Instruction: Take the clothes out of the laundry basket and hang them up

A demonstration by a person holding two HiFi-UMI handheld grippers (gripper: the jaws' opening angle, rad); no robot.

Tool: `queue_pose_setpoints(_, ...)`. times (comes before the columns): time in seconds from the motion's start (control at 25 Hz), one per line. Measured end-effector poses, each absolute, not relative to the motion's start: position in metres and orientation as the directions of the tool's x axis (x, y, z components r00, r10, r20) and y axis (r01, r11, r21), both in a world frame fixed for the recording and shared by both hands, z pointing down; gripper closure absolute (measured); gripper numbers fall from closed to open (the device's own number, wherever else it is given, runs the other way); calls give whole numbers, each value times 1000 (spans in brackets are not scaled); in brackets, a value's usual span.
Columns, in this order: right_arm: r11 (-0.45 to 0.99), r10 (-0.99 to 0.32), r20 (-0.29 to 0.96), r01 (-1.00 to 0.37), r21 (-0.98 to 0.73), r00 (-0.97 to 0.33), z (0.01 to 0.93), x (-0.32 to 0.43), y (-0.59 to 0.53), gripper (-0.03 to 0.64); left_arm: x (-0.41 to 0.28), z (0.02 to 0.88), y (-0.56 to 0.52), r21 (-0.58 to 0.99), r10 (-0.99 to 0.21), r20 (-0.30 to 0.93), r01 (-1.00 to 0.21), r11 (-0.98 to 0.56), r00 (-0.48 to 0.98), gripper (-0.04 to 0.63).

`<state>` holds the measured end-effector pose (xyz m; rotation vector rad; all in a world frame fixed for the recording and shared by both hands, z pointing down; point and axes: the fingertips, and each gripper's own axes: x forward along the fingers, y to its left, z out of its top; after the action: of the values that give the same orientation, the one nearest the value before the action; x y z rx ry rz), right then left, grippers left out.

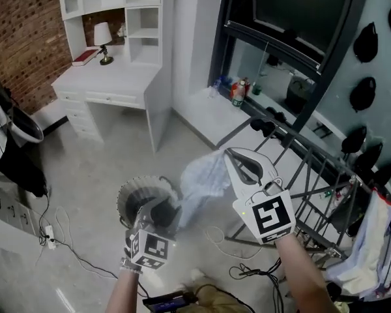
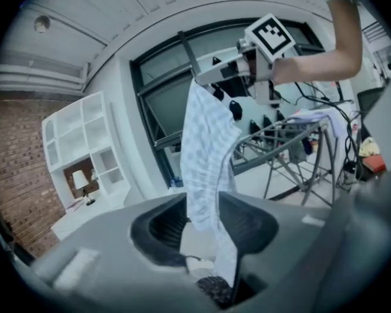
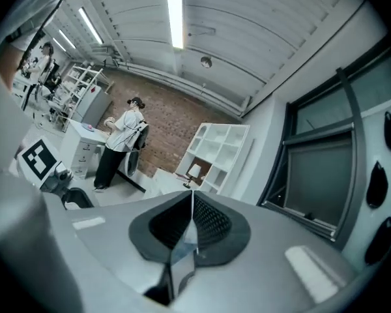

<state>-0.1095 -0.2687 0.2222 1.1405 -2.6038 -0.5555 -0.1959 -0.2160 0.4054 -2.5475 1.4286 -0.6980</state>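
Note:
A pale blue-and-white checked garment [image 1: 205,181] hangs from my right gripper [image 1: 228,152], which is shut on its top edge; a thin fold of cloth shows pinched in the right gripper view [image 3: 191,197]. Below it, my left gripper [image 1: 158,210] is held over the round white laundry basket [image 1: 131,197]. In the left gripper view the garment [image 2: 208,149] drapes down between my left gripper's [image 2: 205,202] jaws, which stand apart without pressing on it. The right gripper [image 2: 208,77] shows above, holding the cloth in front of the metal drying rack [image 2: 280,135].
The drying rack [image 1: 313,165] stands at the right by the dark window, with clothes [image 1: 368,240] over its near end. A white desk with a lamp [image 1: 104,41] is at the back left. Cables [image 1: 58,240] trail on the floor. A person [image 3: 120,145] stands far off.

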Motion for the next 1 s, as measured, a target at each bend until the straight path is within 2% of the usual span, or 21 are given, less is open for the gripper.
queue_pose_setpoints(0.28,463,-840,-29,-745,481,-541,158,-64,-220,607,-128,417,-193,-303,-706,355,-639,-707,612,436)
queue_pose_setpoints(0.64,277,-935,-64,-831,482,-348,128,25,-162,607,-32,437,-166,-298,-576,396,-493,-817,715,433)
queue_pose_setpoints(0.76,192,-965,-62,-847,495,-256,128,72,-143,607,6,434,-160,-339,-557,392,-448,-827,732,501)
queue_pose_setpoints(0.8,166,-973,-60,-853,495,-224,131,89,-135,607,18,432,-157,-348,-554,385,-440,-828,738,567)
queue_pose_setpoints(1.0,49,-997,-30,-865,500,-73,151,173,-94,607,68,407,-150,-317,-513,319,-421,-850,797,582)
